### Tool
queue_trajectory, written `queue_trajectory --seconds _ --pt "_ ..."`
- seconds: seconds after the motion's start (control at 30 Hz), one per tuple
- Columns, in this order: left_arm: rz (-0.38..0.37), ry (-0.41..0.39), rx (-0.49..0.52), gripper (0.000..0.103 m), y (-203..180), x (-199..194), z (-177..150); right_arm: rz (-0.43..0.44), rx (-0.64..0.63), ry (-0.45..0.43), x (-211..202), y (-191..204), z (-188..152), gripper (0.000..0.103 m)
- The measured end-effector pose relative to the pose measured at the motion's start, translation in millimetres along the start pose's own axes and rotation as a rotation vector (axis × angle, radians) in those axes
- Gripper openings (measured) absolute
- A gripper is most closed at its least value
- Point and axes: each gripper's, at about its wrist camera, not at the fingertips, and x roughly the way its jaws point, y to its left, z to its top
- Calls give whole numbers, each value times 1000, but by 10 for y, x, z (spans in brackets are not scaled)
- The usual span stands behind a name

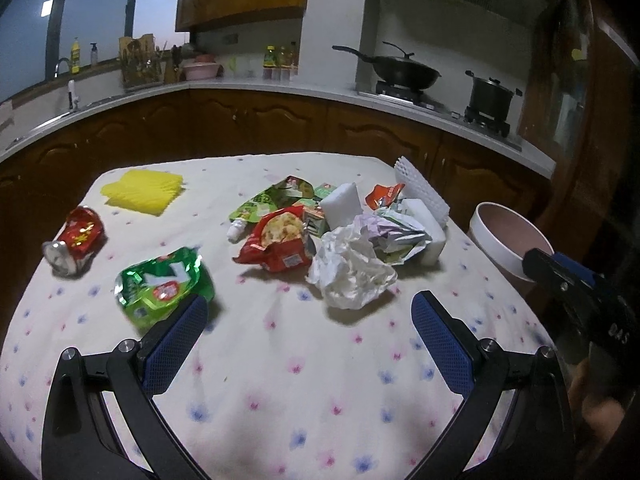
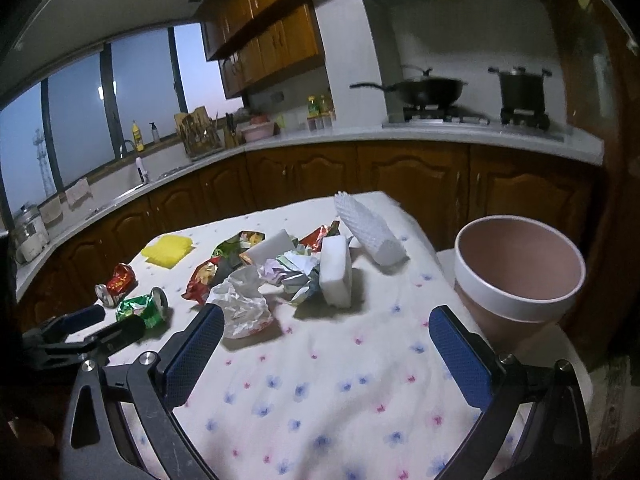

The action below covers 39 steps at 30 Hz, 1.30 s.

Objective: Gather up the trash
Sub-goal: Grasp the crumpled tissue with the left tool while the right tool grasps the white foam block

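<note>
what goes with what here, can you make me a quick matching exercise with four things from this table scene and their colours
Things:
1. crushed can
2. foam net sleeve
3. bin
4. ridged pad

Colours:
a. yellow
b. pink with a white rim
c. red
d. white

Pairs: 1-c, 2-d, 3-b, 4-a
</note>
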Motion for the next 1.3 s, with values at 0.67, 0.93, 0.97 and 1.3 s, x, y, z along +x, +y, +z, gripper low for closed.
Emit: queue_trajectory --seconds 0.67,0.93,0.97,1.3 --pt "-56 220 17 61 -108 981 202 27 -22 301 1182 -184 175 43" --pt "-88 249 4 44 -74 1141 229 42 -38 332 1436 -175 216 42" --pt "-99 255 1 31 -67 1151 229 45 -37 336 1460 -185 216 40" --pt "-132 205 13 18 -81 924 303 66 -26 269 1106 -231 275 27"
